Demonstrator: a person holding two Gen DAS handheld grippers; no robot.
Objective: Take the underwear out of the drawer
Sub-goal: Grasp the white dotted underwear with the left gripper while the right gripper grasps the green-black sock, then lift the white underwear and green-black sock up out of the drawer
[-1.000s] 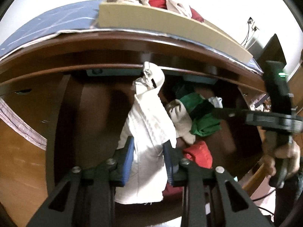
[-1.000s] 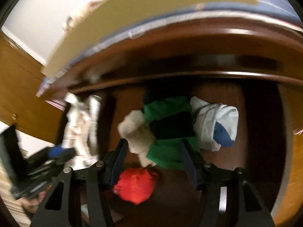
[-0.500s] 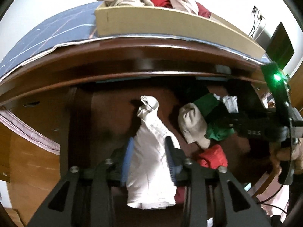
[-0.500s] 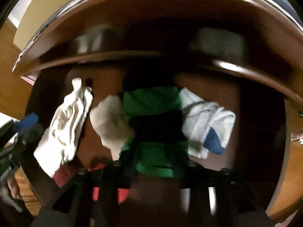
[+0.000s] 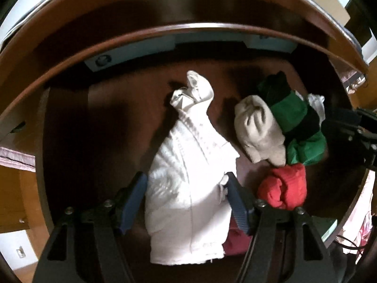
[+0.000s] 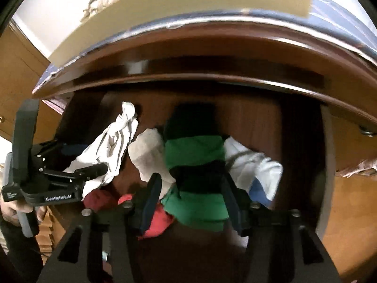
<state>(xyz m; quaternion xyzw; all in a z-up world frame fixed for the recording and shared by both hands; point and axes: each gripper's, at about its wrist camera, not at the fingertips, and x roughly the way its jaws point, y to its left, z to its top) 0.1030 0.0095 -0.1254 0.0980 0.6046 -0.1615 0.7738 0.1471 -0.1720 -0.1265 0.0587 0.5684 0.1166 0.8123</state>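
Observation:
The open dark wooden drawer (image 5: 113,118) holds several garments. A white underwear piece (image 5: 188,169) lies between the pads of my left gripper (image 5: 186,188), whose jaws stand wide apart around it; it also shows in the right wrist view (image 6: 106,151). My right gripper (image 6: 192,188) straddles a green and black garment (image 6: 195,169), with its jaws against the cloth's sides. A cream rolled garment (image 5: 256,129), a red one (image 5: 282,186) and a white and blue one (image 6: 256,172) lie beside them.
The desk's rounded wooden edge (image 6: 212,70) overhangs the back of the drawer. A beige box (image 6: 165,11) stands on the blue-covered desktop. The left gripper body (image 6: 47,176) and the hand that holds it are at the drawer's left side.
My left gripper opened wider and the white underwear dropped lower onto the drawer floor. My right gripper came down over the green garment and now holds its sides.

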